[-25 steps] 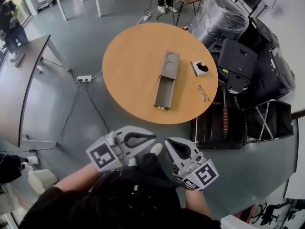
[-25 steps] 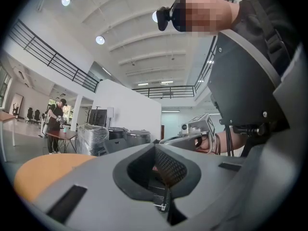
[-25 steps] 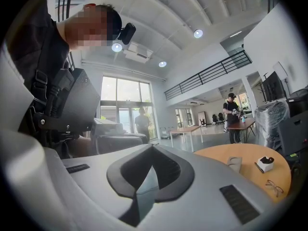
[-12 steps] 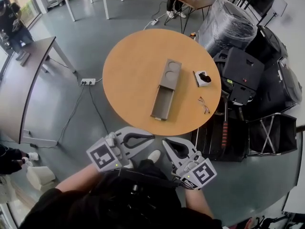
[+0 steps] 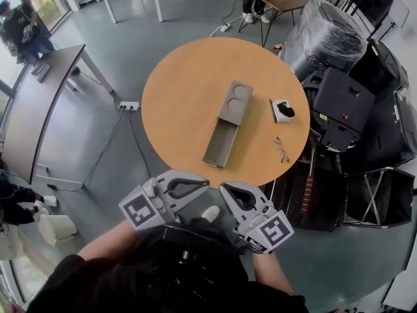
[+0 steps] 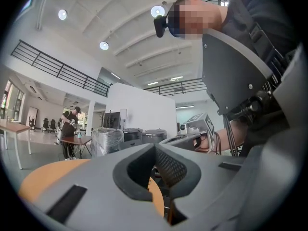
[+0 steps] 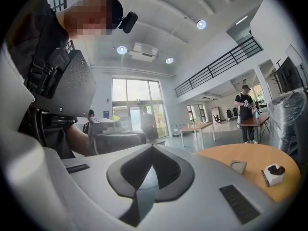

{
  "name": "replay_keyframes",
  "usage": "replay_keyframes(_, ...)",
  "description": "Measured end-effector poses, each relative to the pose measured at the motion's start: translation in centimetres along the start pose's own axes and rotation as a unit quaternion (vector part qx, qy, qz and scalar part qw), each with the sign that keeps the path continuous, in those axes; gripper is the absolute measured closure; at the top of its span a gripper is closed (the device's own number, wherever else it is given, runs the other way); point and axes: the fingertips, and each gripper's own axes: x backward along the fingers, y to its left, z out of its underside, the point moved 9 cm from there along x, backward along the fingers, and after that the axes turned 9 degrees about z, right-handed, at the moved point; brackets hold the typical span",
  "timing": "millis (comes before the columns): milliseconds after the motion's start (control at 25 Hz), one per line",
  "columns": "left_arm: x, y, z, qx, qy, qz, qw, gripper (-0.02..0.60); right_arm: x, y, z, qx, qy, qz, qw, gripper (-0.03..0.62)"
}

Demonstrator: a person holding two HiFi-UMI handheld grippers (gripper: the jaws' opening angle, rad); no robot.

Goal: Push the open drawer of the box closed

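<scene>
A long grey box (image 5: 234, 102) lies on the round orange table (image 5: 176, 90), its open drawer (image 5: 217, 146) pulled out toward the near edge. Both grippers are held close to the person's body, below the table's near rim and well short of the drawer. The left gripper (image 5: 206, 183) is shut with nothing in it, and so is the right gripper (image 5: 223, 189). In the left gripper view the left gripper (image 6: 155, 146) has its pads together. The right gripper (image 7: 153, 146) shows the same in its own view, with the box (image 7: 237, 166) far off on the table.
A small white holder (image 5: 281, 110) with a dark object and a pair of glasses (image 5: 280, 150) lie right of the box. Black cases (image 5: 339, 109) and a wrapped pallet (image 5: 322, 38) crowd the table's right side. A power strip (image 5: 129, 105) and a grey desk (image 5: 39, 103) are to the left.
The head view has shifted, so the table and box sit slightly lower and nearer in the picture. Both grippers stay shut by the body.
</scene>
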Motion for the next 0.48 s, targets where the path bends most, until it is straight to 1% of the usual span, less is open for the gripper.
replay_keyframes(200,-1.3,0.7,1.8,-0.002,0.013,-0.020,0.9997,0.549,-0.3,-2.3,2.0,-0.010,0.007,-0.009,1.000,0.580)
replay_keyframes(480,-1.5,3.8,5.5,0.012,0.010,-0.046,0.9988,0.549,-2.8,-5.3,6.4,-0.040,0.026,0.004,0.999,0.580)
